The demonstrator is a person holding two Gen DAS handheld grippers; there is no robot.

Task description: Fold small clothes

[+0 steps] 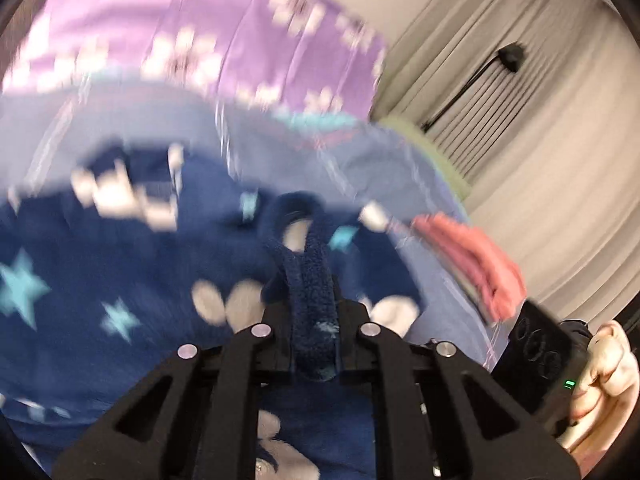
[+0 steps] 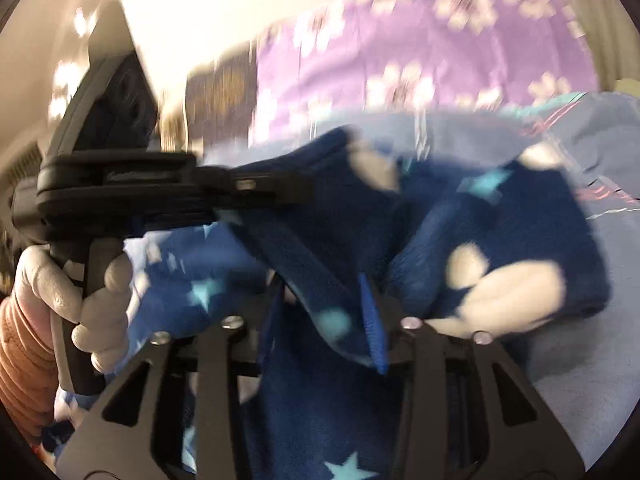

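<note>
The dark blue fleece garment (image 1: 132,264), printed with pale blue stars and white shapes, lies bunched on a light blue sheet (image 1: 384,168). One narrow fold of it rises into the left gripper (image 1: 314,312), whose jaws are closed tight on that strip of fleece. In the right wrist view the same garment (image 2: 520,240) is heaped in loose folds, a doubled edge running down between the fingers of the right gripper (image 2: 332,320). These jaws stand partly apart; cloth lies between them, but blur hides whether the pads press on it. The left gripper (image 2: 256,188) reaches in from the left edge of this view, held by a gloved hand (image 2: 80,300) with a pink ribbed sleeve (image 2: 20,344) behind it. In the left wrist view a hand (image 1: 604,376) grips a black handle at the right edge, beside a pink folded cloth (image 1: 476,256). A purple floral cloth (image 1: 208,36) lies beyond the sheet's far edge. Bare sheet remains open to the right of the garment (image 2: 624,280). Pale curtains (image 1: 532,120) close the background.
</note>
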